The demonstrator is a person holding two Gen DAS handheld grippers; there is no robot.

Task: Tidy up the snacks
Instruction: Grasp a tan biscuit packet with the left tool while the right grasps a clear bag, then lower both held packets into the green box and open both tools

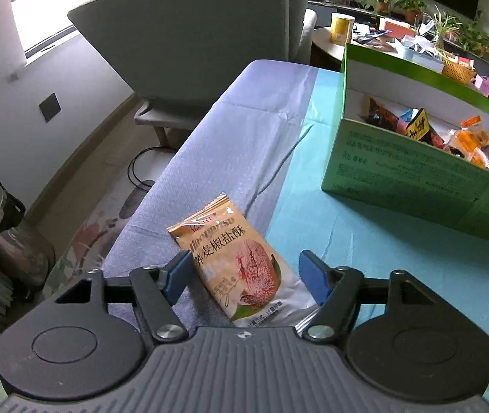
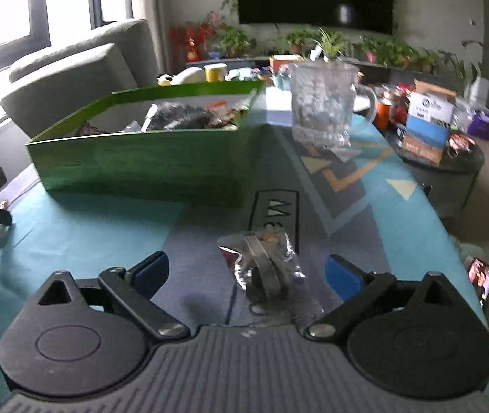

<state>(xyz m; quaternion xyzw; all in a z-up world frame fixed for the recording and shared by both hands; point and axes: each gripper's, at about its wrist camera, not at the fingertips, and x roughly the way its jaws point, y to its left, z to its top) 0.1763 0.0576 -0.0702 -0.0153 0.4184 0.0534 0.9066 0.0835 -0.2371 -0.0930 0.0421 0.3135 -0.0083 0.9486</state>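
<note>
A: Currently, what surrounds the left gripper point(image 1: 244, 272)?

B: One grey armchair point(image 1: 193, 34) stands beyond the table's left edge. The blue-padded jaws are spread apart; one tan foil snack packet with printed characters point(image 1: 234, 258) lies flat on the blue-and-teal tablecloth point(image 1: 244, 120) between them, the left pad just beside its edge, the right pad clear. To the right stands one open green cardboard box point(image 1: 399, 172), holding several mixed snack packets.

A: And the right gripper point(image 2: 248, 272)?

B: Jaws apart, nothing clamped. One crinkled silver-and-clear wrapper point(image 2: 265, 268) lies on the cloth between them. The green box stands beyond on the left; one clear glass mug point(image 2: 323, 106) stands further back on the right. Nothing blocks either packet.
</note>
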